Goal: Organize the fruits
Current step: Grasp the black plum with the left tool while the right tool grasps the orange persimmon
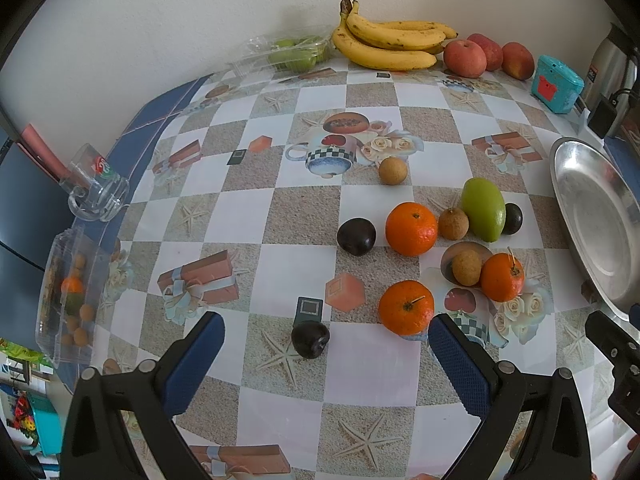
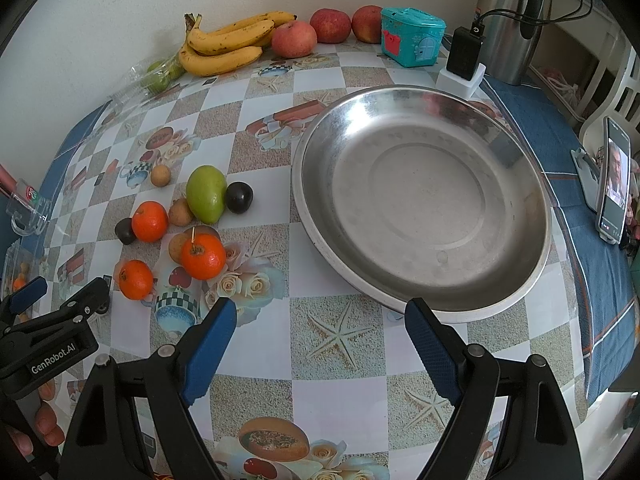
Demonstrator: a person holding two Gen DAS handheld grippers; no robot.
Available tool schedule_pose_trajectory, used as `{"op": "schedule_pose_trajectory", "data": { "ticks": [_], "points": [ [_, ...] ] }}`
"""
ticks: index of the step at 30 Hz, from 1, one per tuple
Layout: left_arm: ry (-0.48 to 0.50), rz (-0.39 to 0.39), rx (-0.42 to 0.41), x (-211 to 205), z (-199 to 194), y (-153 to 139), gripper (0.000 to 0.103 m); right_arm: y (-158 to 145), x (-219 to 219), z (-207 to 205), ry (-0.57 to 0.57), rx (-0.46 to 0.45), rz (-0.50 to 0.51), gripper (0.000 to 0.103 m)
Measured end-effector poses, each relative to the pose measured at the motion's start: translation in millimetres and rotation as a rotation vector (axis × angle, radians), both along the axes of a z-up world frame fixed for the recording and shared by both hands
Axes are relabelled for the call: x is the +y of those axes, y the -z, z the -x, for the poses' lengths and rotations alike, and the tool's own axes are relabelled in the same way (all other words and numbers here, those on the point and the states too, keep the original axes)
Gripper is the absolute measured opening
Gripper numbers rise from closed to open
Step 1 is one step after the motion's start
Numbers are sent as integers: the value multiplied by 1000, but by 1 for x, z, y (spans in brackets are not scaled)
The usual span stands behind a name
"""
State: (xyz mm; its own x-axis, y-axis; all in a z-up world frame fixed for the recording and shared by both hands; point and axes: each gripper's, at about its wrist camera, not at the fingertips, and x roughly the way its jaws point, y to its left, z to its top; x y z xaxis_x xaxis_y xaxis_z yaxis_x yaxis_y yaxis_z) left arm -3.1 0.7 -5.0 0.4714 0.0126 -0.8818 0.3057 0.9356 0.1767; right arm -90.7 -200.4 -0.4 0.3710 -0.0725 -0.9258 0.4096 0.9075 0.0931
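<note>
Loose fruit, grouped on the checkered picture-print tablecloth [image 1: 280, 216], left of the dish:
- Three round orange tangerines: one upper [image 1: 411, 229], one with a stem stub at right [image 1: 502, 277], one nearest the left gripper [image 1: 406, 307].
- One elongated green mango [image 1: 483, 209], lying tilted, touching a small tan longan [image 1: 453, 223] on one side and a dark round plum [image 1: 512, 219] on the other.
- Two further tan longans: one apart, towards the wall [image 1: 393, 170]; one touching the stemmed tangerine [image 1: 466, 267].
- Two further dark plums: one just beside the upper tangerine [image 1: 356, 236]; one alone, between the left gripper's fingers in view [image 1: 310, 338].

Receptacle: wide shallow stainless-steel dish [image 2: 420, 200], nothing in it, right of the fruit group.

Left gripper [image 1: 326, 354]: blue-padded fingers spread wide, holding nothing, low over the cloth with the lone plum in the gap.
Right gripper [image 2: 320, 332]: fingers spread wide, holding nothing, at the dish's near rim.

Along the wall: bunch of yellow bananas [image 1: 390, 42]; three red apples [image 1: 465, 58]; clear plastic clamshell of green fruit [image 1: 294, 53]; teal toy-house box [image 2: 412, 36]; steel thermos jug [image 2: 510, 20]; black charger on a white block [image 2: 464, 60].

Left edge: clear glass mug [image 1: 98, 188]; clear plastic box holding small fruit [image 1: 68, 296].
Right edge: propped smartphone [image 2: 614, 180], screen lit.
</note>
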Motion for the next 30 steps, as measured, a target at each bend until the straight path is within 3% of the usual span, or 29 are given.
{"op": "schedule_pose_trajectory", "data": {
  "ticks": [1, 2, 5, 10, 14, 19, 25, 27, 30],
  "points": [
    [-1, -1, 1, 0, 0, 0, 103, 0, 0, 0, 0, 0, 0, 87],
    [-4, -72, 14, 0, 0, 2, 103, 1, 1, 1, -1, 0, 1, 87],
    [-10, -67, 8, 2, 0, -1, 103, 1, 2, 1, -2, 3, 8, 87],
    [-54, 58, -12, 14, -5, -10, 103, -4, 6, -3, -18, -24, 38, 87],
    [-85, 159, -29, 25, -13, -17, 103, -10, 5, -9, -23, -88, -25, 87],
    [-129, 151, -102, 43, -20, -21, 103, -12, 18, -26, -58, -117, -49, 87],
    [-152, 142, -34, 53, -30, -17, 103, -7, 33, -49, -72, -117, -110, 87],
    [-169, 171, -39, 55, -31, -18, 103, -3, 38, -54, -85, -101, -119, 101],
    [-194, 201, 12, 55, -34, -13, 103, 3, 45, -61, -118, -80, -138, 103]
  ]
}}
